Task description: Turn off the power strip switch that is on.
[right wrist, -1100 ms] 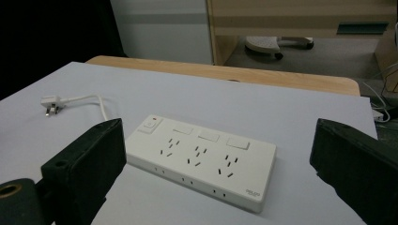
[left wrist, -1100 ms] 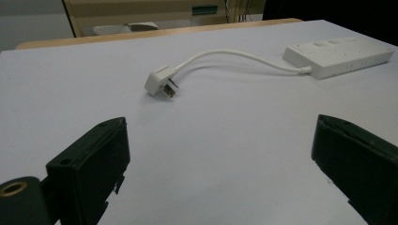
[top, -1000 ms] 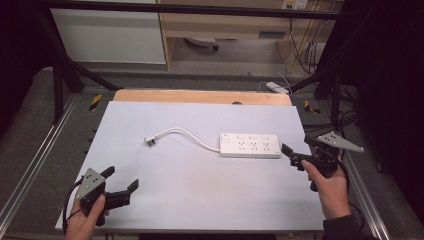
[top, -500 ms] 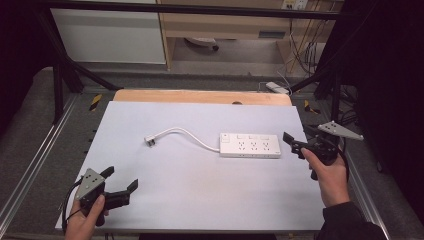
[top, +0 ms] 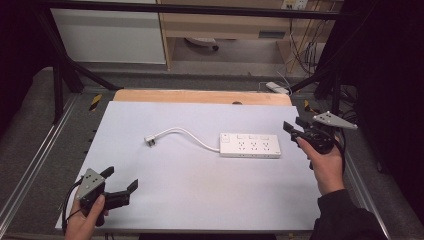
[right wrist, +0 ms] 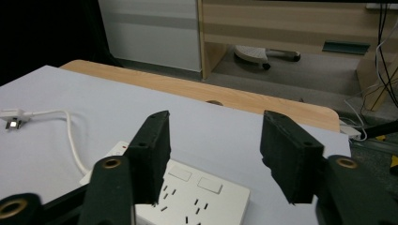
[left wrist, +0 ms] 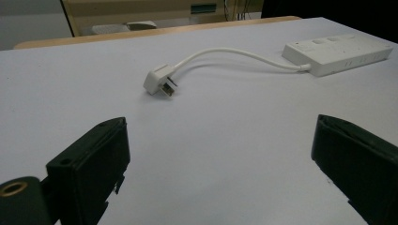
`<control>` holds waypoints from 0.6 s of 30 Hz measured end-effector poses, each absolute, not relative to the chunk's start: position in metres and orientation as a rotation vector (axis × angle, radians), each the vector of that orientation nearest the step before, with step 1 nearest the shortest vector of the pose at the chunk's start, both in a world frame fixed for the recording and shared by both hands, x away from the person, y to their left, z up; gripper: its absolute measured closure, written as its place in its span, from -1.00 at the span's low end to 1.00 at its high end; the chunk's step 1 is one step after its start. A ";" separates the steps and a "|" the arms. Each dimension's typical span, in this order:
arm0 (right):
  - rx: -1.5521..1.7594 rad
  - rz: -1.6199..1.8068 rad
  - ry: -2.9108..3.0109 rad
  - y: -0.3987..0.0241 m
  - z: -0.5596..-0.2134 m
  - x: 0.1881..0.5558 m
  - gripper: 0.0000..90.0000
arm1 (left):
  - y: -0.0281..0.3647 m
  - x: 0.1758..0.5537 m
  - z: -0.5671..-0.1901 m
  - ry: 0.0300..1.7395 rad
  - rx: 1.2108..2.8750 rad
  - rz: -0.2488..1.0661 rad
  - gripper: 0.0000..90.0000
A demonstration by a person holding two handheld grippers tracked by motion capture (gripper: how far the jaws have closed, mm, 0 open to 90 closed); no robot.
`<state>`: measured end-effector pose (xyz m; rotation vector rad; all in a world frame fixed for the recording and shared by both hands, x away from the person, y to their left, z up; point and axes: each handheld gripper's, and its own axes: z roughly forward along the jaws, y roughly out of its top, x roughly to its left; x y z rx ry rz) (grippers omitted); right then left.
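White tabletop (top: 200, 195) bears a power strip (top: 250, 145) just below the right gripper (right wrist: 213, 154), whose half-open, empty jaws have just been closing and may clip its end, shoving it askew.

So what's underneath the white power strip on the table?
The power strip lies flat on the pale sheet covering the table. Nothing else shows beneath it; its underside is hidden.

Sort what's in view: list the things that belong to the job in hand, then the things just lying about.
In the job:
power strip
its plug
right hand-held gripper, jaws just closing, nothing between them

Lying about:
white adapter on the floor behind the table
wooden cabinet
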<state>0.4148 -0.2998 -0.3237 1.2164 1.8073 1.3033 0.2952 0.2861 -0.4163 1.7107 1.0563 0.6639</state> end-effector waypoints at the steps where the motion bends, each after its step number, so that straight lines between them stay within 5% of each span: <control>1: 1.216 1.303 1.807 -0.300 -0.324 0.415 0.14 | 0.286 0.295 -0.416 1.056 1.710 0.664 -0.90; 10: 1.169 1.294 1.791 -0.298 -0.322 0.428 0.70 | 0.286 0.295 -0.416 1.056 1.713 0.663 -0.90; 18: 1.158 1.292 1.788 -0.298 -0.321 0.436 0.94 | 0.287 0.296 -0.417 1.053 1.722 0.664 -0.90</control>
